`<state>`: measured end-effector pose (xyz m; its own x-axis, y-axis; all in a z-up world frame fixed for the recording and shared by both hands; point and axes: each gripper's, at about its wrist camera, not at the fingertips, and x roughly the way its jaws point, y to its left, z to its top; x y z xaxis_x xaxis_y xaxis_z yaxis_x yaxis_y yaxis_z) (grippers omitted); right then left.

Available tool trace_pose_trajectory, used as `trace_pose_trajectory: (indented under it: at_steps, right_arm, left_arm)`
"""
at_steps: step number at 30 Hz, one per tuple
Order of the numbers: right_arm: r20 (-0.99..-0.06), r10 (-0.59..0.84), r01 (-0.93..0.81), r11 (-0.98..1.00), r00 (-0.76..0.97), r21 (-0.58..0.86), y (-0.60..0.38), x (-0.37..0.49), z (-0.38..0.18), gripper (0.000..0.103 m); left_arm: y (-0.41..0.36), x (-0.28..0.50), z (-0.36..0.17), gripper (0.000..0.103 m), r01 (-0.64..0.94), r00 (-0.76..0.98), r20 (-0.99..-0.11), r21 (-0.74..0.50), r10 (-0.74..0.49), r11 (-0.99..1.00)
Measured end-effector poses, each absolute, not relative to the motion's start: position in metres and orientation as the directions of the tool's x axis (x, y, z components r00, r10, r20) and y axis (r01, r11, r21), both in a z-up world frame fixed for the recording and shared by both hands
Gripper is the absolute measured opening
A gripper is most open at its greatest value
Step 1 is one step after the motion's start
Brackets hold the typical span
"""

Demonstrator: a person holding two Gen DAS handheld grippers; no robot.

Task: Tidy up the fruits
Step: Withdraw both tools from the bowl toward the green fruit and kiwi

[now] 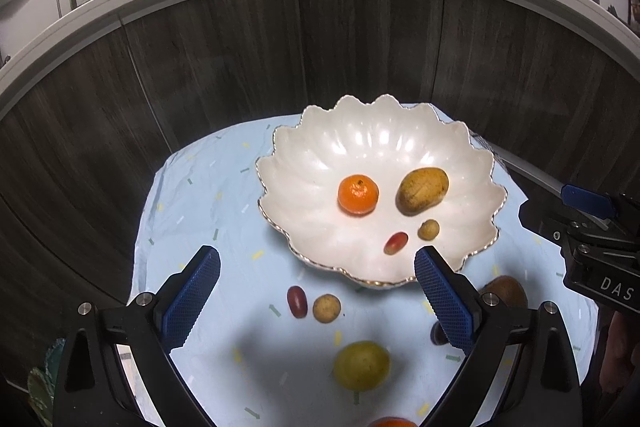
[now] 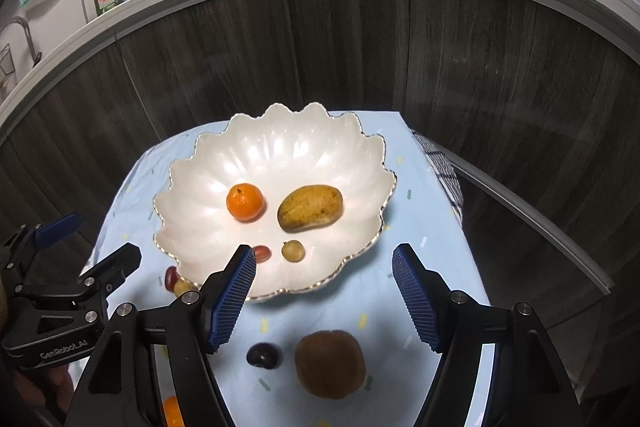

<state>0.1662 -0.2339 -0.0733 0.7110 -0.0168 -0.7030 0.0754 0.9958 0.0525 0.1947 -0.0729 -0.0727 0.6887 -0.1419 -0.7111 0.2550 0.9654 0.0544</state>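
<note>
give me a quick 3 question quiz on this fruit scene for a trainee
1. True or false: the orange lies inside the white bowl.
2. Which fruit lies on the blue cloth nearest the right gripper?
A. brown kiwi
B. mango
C. banana
3. Fill in: both the left gripper and the right gripper are ____, with nothing held.

Key
1. True
2. A
3. open
</note>
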Motion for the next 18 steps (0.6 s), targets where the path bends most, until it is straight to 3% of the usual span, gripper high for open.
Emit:
trace_pose_trajectory:
  at_steps: [18]
  right_arm:
    - [-0.723, -0.03, 0.077, 0.996, 0.69, 0.033, -0.235, 0.142, -0.099, 0.071]
  left_arm:
    - [-0.077, 0.17, -0.099, 0.099, 0.285, 0.669, -0.728, 0.066, -0.149, 0.956]
